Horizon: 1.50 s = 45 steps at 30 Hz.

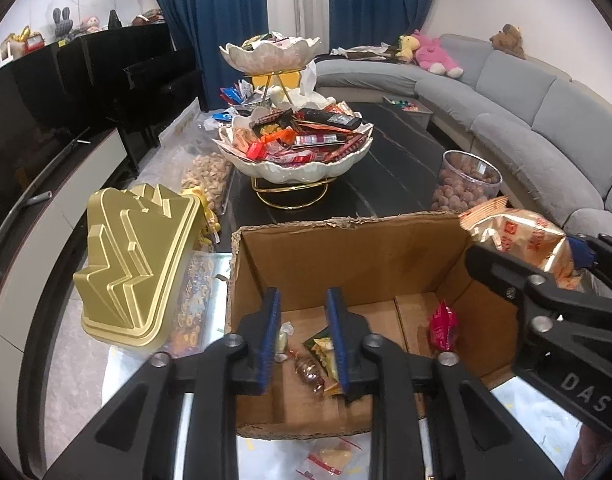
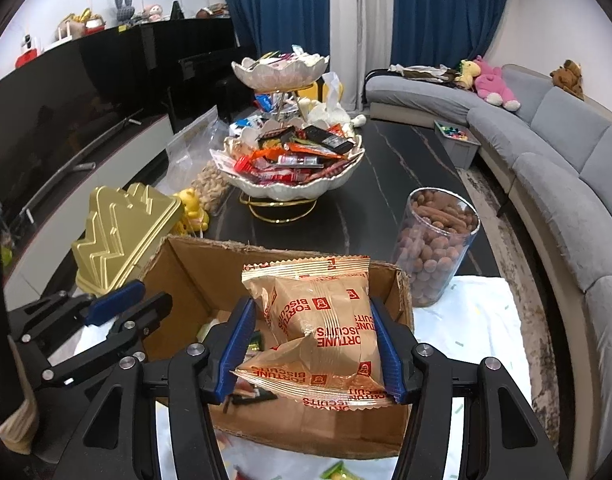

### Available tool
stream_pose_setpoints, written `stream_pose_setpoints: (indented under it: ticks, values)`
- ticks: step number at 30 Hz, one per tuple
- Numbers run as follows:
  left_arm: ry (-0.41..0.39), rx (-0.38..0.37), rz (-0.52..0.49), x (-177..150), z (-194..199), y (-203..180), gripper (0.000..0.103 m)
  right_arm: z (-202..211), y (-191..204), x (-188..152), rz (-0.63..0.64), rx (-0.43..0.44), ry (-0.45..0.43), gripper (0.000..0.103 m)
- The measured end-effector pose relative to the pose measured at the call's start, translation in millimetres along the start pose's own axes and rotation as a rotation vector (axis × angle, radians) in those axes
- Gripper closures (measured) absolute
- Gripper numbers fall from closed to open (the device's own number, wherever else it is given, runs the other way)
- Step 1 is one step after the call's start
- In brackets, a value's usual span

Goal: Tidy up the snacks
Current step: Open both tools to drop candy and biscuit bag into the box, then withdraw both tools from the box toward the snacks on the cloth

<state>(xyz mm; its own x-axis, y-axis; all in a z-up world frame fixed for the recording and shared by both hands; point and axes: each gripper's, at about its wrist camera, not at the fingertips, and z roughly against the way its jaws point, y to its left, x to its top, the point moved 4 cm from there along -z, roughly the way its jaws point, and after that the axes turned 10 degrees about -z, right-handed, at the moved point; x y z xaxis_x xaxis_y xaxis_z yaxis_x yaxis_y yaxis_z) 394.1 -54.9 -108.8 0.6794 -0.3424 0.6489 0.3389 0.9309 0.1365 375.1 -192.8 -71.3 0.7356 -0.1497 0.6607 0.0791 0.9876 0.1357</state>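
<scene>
An open cardboard box (image 1: 346, 264) stands in front of me. My left gripper (image 1: 304, 344) hangs inside it with its blue pads apart and nothing pressed between them. Below it on the box floor lie a brown wrapped candy (image 1: 308, 372), a green-yellow packet (image 1: 324, 350), a white candy (image 1: 282, 340) and a red packet (image 1: 442, 326). My right gripper (image 2: 314, 344) is shut on gold Fortune Biscuits packets (image 2: 322, 328), which it holds over the right side of the box (image 2: 194, 272). The left gripper (image 2: 118, 308) shows at the left of the right wrist view.
A gold tin (image 1: 134, 256) lies left of the box. Behind it stand a two-tier shell bowl (image 1: 298, 168) heaped with snacks, a container of nuts in shells (image 1: 206, 176) and a clear jar of brown coated nuts (image 2: 434, 248). A grey sofa (image 1: 526, 120) curves along the right.
</scene>
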Motion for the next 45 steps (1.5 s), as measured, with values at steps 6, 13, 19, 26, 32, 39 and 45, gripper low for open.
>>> stream_pose_setpoints:
  ticks: [6, 13, 19, 26, 32, 39, 45]
  values:
    - [-0.006, 0.017, 0.017, -0.1, 6.6, 5.0, 0.042, 8.1, -4.7, 0.9, -0.005, -0.03, -0.035, 0.021]
    - [-0.024, 0.045, 0.016, -0.6, 17.2, 9.2, 0.039, 18.2, -8.8, 2.5, -0.015, -0.04, -0.049, 0.021]
    - [-0.033, 0.049, 0.014, -0.7, 27.5, 8.9, 0.037, 31.3, -8.6, 2.6, -0.01, -0.041, -0.071, 0.021]
    - [-0.057, 0.061, 0.011, -0.9, 43.4, 5.7, 0.037, 48.0, -8.5, 3.2, -0.006, -0.039, -0.095, 0.021]
    - [-0.074, 0.061, 0.03, -5.0, 57.3, 6.8, 0.037, 61.7, -9.3, 0.7, 0.007, -0.042, -0.115, 0.021]
    - [-0.076, 0.067, 0.048, -11.6, 69.1, 7.9, 0.037, 72.1, -11.8, -8.3, 0.005, -0.045, -0.123, 0.021]
    - [-0.073, 0.064, 0.056, -17.1, 74.8, 3.1, 0.037, 79.9, -17.7, -18.6, 0.003, -0.048, -0.124, 0.021]
